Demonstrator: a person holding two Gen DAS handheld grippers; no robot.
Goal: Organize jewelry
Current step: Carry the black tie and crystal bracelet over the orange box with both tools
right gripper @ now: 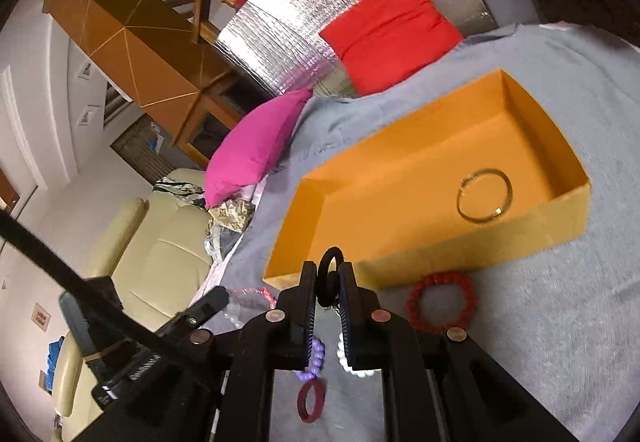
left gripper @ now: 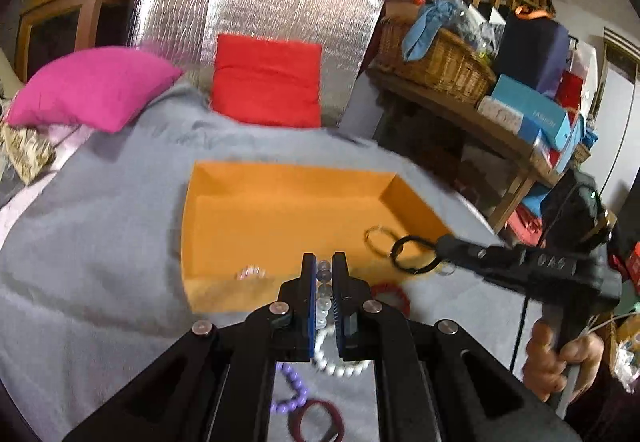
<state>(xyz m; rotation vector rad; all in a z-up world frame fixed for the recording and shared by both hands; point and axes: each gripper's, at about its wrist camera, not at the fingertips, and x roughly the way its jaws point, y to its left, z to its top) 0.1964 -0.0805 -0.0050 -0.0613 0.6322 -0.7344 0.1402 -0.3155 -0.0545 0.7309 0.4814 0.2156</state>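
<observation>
Tools above grey cloth.

In the left wrist view the left gripper hides most of the clear bead bracelet pinched between its fingers, and its black frame covers parts of the white bead bracelet, the purple bead bracelet and the dark red ring, which the lower picture edge also cuts. The red bead bracelet near the front edge of the orange box is half hidden and blurred. In the right wrist view the right gripper covers the lower half of the black ring.
</observation>
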